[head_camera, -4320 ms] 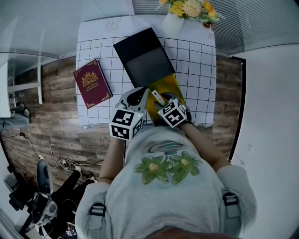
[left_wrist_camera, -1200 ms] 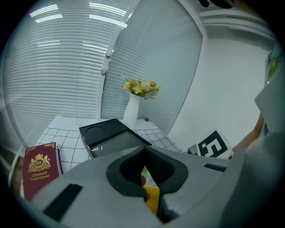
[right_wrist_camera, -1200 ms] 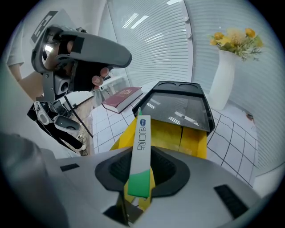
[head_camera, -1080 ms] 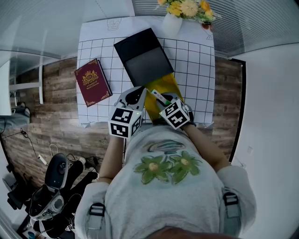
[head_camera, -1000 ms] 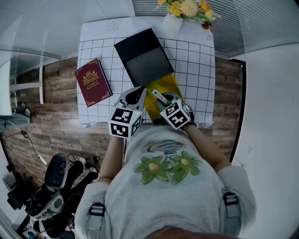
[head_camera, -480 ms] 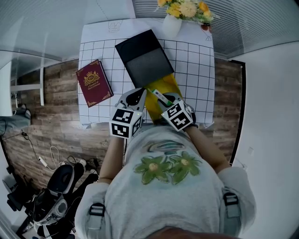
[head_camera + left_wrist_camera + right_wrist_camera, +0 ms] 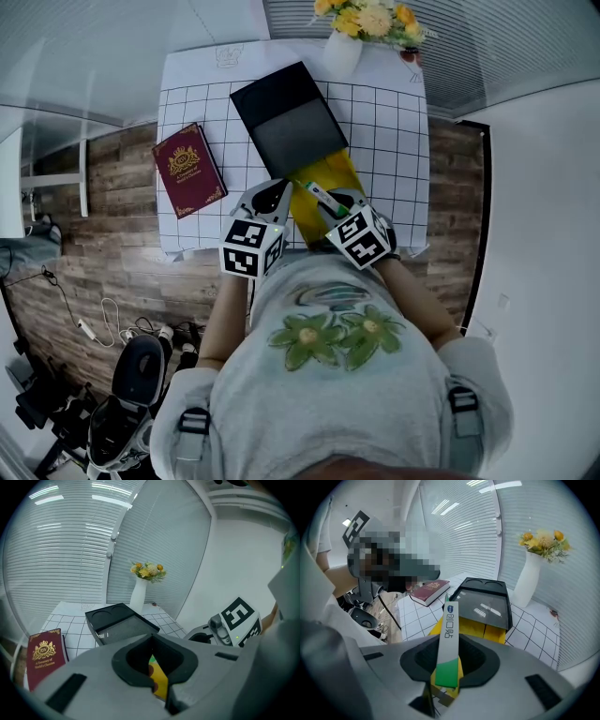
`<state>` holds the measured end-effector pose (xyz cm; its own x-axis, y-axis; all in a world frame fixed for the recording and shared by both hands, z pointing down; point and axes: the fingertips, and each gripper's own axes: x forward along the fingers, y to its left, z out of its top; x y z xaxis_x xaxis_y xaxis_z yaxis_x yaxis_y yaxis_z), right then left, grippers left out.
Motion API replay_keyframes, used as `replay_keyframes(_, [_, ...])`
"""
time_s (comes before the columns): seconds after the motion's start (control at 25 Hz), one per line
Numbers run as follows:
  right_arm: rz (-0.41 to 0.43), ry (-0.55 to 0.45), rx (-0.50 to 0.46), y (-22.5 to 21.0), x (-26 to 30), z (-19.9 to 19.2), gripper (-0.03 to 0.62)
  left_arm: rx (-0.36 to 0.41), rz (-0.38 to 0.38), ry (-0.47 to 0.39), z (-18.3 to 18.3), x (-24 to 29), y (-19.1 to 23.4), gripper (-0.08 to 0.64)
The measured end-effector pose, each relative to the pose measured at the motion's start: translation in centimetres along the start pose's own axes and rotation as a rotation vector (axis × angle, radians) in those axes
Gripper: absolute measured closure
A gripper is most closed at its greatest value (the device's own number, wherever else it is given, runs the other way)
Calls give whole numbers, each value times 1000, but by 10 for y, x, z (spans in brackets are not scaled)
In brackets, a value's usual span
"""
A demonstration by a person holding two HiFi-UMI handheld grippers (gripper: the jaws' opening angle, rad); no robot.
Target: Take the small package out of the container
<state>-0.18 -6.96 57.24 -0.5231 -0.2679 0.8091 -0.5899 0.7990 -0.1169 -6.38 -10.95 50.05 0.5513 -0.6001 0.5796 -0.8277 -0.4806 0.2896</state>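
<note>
Both sets of jaws are clenched: left gripper on the container, right gripper on the package; tray, book and vase stand beyond.

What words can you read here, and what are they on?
"RW": gold crest on the red book.
Gold line below that crest: too small to read.
Small package in the right claw: blue logo and dark print, too blurred to read.
Marker cubes: black-and-white squares, no words.
</note>
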Motion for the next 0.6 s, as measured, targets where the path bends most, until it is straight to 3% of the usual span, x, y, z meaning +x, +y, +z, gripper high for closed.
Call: replay_keyframes(0.6, [-18,-11,-41,-2,-19,18,502,1,2,12,-2,3,4,552])
